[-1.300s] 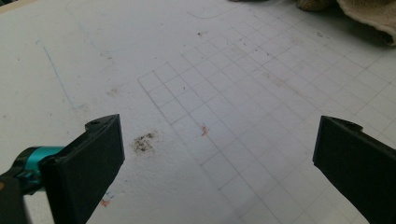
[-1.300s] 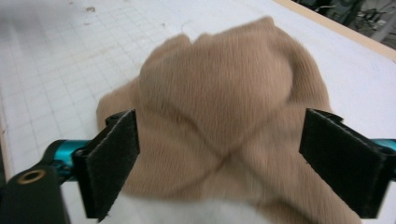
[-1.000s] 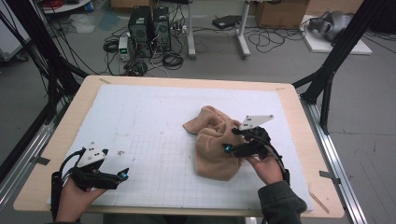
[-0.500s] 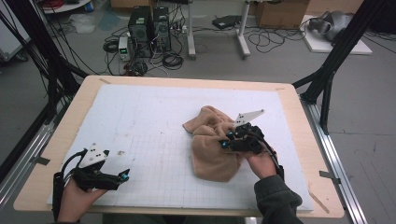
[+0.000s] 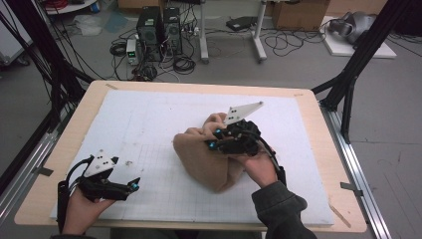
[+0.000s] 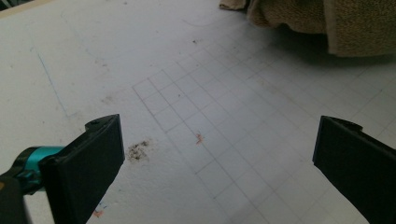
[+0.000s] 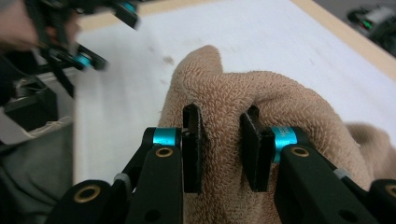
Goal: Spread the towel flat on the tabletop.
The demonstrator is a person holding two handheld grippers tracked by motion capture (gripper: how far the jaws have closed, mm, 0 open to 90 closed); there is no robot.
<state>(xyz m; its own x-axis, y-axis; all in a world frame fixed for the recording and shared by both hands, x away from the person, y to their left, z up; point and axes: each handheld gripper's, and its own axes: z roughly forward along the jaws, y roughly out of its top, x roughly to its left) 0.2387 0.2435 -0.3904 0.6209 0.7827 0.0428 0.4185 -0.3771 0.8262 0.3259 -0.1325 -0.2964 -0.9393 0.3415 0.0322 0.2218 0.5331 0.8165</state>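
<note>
A tan terry towel lies bunched on the white gridded mat, right of the middle. My right gripper is over its top, jaws pointing left and shut on a raised fold of the towel. In the right gripper view the cloth bulges between and around the two black jaws of that gripper. My left gripper rests near the front left of the mat, open, well apart from the towel. Bare mat shows between the wide-spread jaws of the left gripper, with the towel's edge far ahead.
The mat lies on a wooden table with a strip of bare wood at its edges. Black frame legs stand at the table's sides. Computers and cables sit on the floor beyond the far edge.
My right gripper has moved left toward the middle of the mat, dragging a fold of the towel with it so the cloth spreads leftward. The left gripper has stayed put.
</note>
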